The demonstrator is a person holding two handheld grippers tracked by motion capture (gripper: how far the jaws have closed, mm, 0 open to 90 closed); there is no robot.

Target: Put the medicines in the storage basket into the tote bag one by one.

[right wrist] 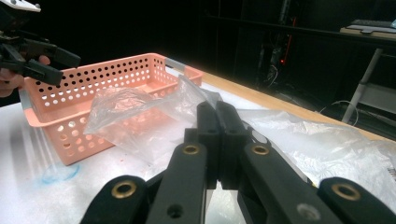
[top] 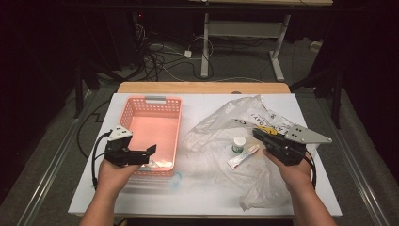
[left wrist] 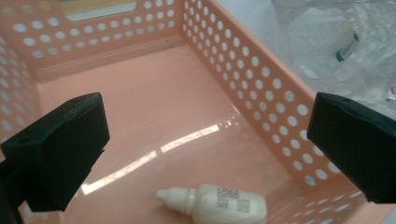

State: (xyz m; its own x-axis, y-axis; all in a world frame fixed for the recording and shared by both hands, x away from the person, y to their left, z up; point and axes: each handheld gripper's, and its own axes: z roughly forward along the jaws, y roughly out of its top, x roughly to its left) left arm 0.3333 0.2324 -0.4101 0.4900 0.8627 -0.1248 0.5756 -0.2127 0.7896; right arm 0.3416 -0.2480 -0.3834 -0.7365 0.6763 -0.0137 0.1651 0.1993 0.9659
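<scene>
Over the basket (left wrist: 261, 84), the left gripper (left wrist: 205, 144) gapes wide and empty above a dropper bottle (left wrist: 219, 205) lying on the basket floor. Beside the plastic bag (top: 226, 123), the right gripper (right wrist: 218, 122) is clamped tight on nothing.

The room is dark, its walls lost in shadow along the top and both sides of the frame. Light falls mainly on the white table (top: 141, 197), whose far edge shows a strip of pale wood (top: 202, 87). Beyond it, at upper centre, a grey floor (top: 244, 66) carries a tangle of cables (top: 160, 59) and the white legs of a desk (top: 242, 33).
</scene>
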